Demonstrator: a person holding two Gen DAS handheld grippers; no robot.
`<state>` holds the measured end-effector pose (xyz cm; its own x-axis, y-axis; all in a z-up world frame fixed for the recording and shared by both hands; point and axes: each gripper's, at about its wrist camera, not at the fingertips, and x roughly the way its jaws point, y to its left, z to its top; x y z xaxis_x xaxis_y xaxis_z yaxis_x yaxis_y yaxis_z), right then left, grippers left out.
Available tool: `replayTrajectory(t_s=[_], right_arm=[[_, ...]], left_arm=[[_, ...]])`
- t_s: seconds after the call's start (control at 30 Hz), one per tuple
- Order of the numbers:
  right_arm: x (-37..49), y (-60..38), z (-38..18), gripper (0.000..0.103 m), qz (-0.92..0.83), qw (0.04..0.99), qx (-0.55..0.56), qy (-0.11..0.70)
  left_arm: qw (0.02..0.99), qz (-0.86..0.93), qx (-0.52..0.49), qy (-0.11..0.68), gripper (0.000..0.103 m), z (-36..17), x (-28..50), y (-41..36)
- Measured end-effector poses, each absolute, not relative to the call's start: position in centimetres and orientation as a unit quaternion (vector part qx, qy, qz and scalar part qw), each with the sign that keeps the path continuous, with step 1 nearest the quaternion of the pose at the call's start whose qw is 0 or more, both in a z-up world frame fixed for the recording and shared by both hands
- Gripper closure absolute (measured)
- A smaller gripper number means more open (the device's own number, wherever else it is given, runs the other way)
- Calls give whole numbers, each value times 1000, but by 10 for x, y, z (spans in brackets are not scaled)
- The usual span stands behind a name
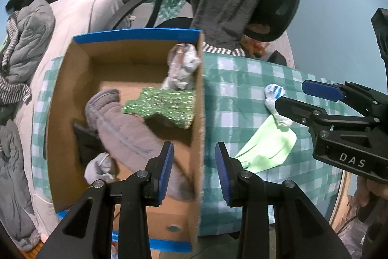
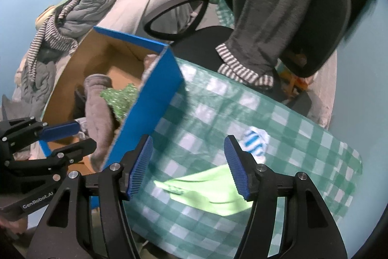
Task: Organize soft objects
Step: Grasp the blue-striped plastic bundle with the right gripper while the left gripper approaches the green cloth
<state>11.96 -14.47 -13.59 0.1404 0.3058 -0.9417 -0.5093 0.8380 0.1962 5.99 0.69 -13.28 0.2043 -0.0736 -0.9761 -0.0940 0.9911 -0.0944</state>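
Most soft things already lie in the cardboard box [image 1: 135,60], under the left gripper [image 1: 194,171], whose jaws are spread and hold nothing. The right gripper [image 2: 189,166] is also spread; the light green cloth [image 2: 208,188] lies between its jaws, and the striped sock [image 2: 254,142], perhaps a pair, just beyond.

One box [image 1: 135,60], five soft items inside, two on the table [image 1: 242,79].

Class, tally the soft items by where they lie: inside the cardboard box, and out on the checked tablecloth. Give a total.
In the box: 4 (grey towel, green cloth, pale bundle, grey sock)
On the tablecloth: 2 (striped sock, light green cloth)
Total: 6
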Motion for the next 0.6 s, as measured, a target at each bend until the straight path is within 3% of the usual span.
replayTrajectory(t_s=[0.6], right_arm=[[134,-210,-176,40,232,734,-62,635]], left_arm=[[755,-32,-25,655,63,-167,89,-59]])
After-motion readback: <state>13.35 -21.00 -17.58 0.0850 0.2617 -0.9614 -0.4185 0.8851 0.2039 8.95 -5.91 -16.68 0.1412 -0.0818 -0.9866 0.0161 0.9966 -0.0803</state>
